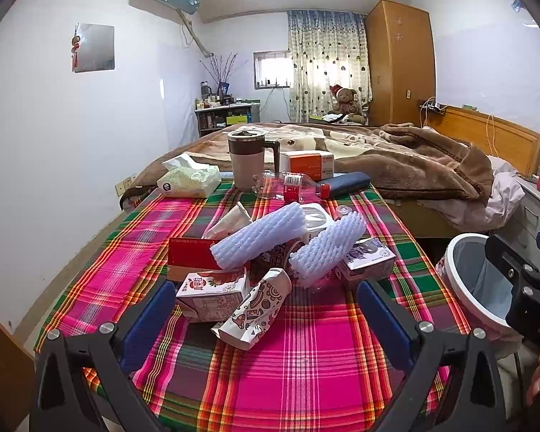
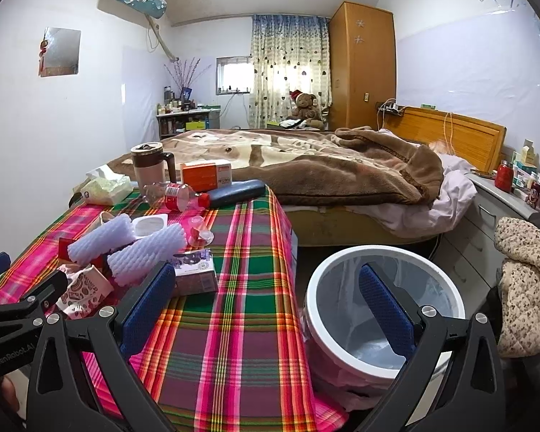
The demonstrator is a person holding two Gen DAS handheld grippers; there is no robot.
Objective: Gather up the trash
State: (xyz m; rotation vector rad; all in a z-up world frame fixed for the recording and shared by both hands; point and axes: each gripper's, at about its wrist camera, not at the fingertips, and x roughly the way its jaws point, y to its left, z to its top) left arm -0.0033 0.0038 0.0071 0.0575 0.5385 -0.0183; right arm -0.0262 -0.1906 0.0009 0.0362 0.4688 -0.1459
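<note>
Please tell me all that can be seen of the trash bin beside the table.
The trash bin is round, with a white rim and a pale, pinkish patterned wall. A thin, translucent grey-blue plastic liner sits inside it, and it looks empty apart from that. It stands upright on the floor at the table's right edge, close to the hanging plaid tablecloth. The right gripper, its fingers open, is held in front of it; one blue finger pad overlaps the opening in this view.
</note>
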